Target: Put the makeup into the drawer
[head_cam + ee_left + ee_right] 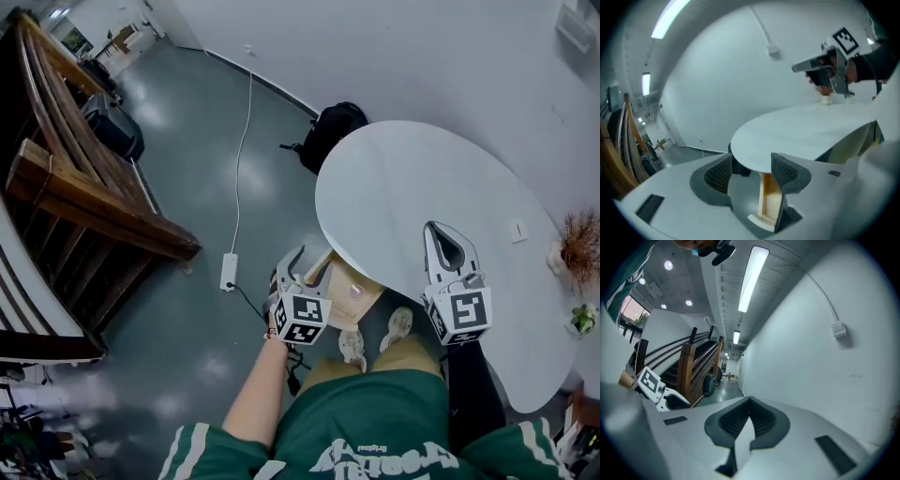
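left gripper, lower centre of the head view, has its jaws wide apart and empty — beyond them is the open wooden drawer under the white table edge. a small pinkish thing lies in the drawer; whether it is makeup is unclear. right gripper, right of centre over the tabletop, is closed on nothing. the white lettering on the green shirt is upside down — unreadable.

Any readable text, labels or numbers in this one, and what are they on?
Green shirt: white print, upside down and cut by the frame edge; too blurred to read.
Left tool and right tool: their marker cubes bear black-and-white square patterns, no words.
Nothing else carries text.
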Available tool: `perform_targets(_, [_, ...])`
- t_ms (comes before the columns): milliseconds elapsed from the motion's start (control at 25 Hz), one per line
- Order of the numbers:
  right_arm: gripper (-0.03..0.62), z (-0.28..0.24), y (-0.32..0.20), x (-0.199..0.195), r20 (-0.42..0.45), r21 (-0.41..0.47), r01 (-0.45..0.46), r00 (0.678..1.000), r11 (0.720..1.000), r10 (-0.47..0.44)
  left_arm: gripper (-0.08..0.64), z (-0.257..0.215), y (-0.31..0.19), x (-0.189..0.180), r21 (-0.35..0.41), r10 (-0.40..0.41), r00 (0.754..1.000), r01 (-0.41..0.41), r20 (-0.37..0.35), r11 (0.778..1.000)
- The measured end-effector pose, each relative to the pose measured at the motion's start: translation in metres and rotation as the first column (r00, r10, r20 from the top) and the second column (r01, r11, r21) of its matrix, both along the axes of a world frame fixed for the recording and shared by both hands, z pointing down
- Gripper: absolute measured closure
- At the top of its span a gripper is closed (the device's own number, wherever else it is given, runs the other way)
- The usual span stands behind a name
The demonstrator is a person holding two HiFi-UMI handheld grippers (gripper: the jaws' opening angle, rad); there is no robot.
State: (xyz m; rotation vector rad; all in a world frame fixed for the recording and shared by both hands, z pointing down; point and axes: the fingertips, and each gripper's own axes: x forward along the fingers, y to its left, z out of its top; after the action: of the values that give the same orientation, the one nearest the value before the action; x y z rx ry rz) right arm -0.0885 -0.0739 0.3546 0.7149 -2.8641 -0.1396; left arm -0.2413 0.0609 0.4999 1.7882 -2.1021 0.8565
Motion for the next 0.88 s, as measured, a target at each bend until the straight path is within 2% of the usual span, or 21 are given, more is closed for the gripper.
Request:
perform_targets(80, [0.588,-0.010,0.004,-0.003,0.016,0.013,0.008,1.000,1.000,-0.008,0.298,-0.037,0.000,-0.010,0.094,-0.046,0.999,0.047,-0.009,0.994])
perform_targets(200, [0.588,-0.023,0.010,-0.008,0.034,0.031,0.018,0.999,0.999,-0.019,0.298,-0.090,0.001,-0.017,0.210,-0.085,0.996,0.081,0.010,0.974])
perform_targets(480, [0.588,-0.055,0.024,-0.018,0.081,0.080,0.029,0.996,0.996,-0.035,0.279,-0.194,0.006,-0.020,0.438,-0.128,0.991,0.099,0.038,0.893])
perform_targets(640, [0.588,-0.073,0.023,-0.012,0.111,0.096,0.012,0.994,0.995,-0.023,0.278,-0.228,0.004,-0.015,0.501,-0.122,0.992,0.086,0.039,0.861])
perform_targets(760, [0.588,-0.073,0.024,-0.002,0.103,0.096,0.000,0.995,0.995,-0.010,0.278,-0.228,0.000,-0.006,0.509,-0.109,0.994,0.085,0.016,0.856])
perform_targets(880, [0.588,-0.069,0.017,0.013,0.095,0.103,-0.025,0.995,0.994,0.016,0.278,-0.224,-0.015,0.006,0.504,-0.067,0.998,0.057,0.003,0.862])
